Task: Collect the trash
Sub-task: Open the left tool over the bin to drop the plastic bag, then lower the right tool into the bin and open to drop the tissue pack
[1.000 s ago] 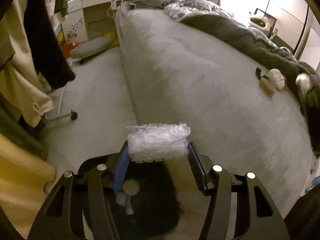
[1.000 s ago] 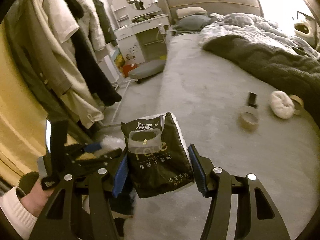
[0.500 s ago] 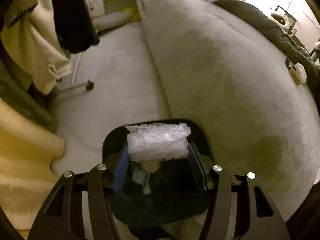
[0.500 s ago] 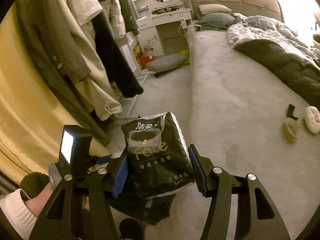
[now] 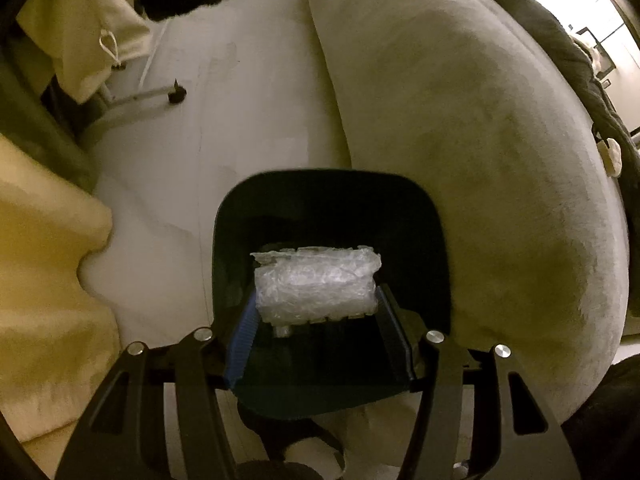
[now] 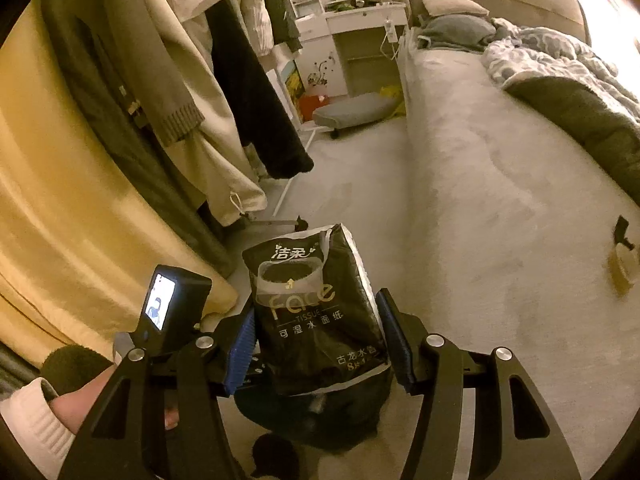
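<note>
Right claw point(image 6: 316, 334): "Face TISSUE" pack point(image 6: 316, 312)

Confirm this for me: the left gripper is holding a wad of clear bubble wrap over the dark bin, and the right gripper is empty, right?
Not quite. The right gripper is not empty: the right wrist view shows it clamped on a black tissue pack. The left gripper does hold the bubble wrap over the dark bin.

A wide grey bed point(image 6: 500, 184) fills the right side, with a rumpled dark blanket point(image 6: 580, 120) along its far edge and 2 pillows point(image 6: 456, 20) stacked at the headboard; a roll of tape point(image 6: 622, 272) lies on the sheet. Left, coats hang on a clothes rack point(image 6: 192, 92) beside a yellow curtain point(image 6: 52, 208); a white dressing table point(image 6: 348, 36) stands beyond, a low grey stool point(image 6: 356, 110) before it.
</note>
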